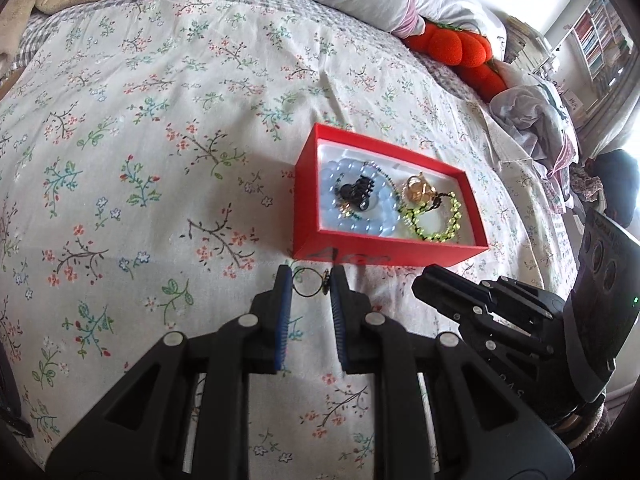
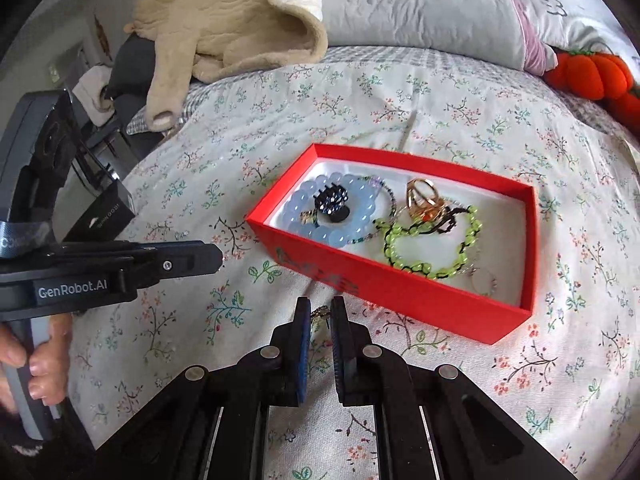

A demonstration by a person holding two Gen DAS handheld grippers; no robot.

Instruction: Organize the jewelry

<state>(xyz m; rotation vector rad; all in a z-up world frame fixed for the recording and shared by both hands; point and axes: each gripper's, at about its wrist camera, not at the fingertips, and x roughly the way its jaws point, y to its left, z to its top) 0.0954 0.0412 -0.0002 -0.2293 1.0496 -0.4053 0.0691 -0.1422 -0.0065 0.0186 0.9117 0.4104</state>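
A red box (image 1: 360, 249) (image 2: 384, 286) lies on the floral bedspread. It holds a blue bead bracelet (image 1: 384, 224) (image 2: 294, 210), a black hair claw (image 1: 356, 192) (image 2: 330, 202), a green bead bracelet (image 1: 450, 222) (image 2: 432, 268) and a gold ring (image 1: 418, 190) (image 2: 422, 196). My left gripper (image 1: 310, 282) is shut on a dark thin ring (image 1: 306, 289) just in front of the box. My right gripper (image 2: 320, 314) is shut on a small gold earring (image 2: 320, 312), near the box's front wall.
A beige blanket (image 2: 224, 28) and grey pillows (image 2: 420, 4) lie at the bed's head. An orange pumpkin plush (image 1: 456, 46) (image 2: 588, 74) sits at the far right. Crumpled clothes (image 1: 532, 120) lie at the bed's right edge. The other gripper shows in each view.
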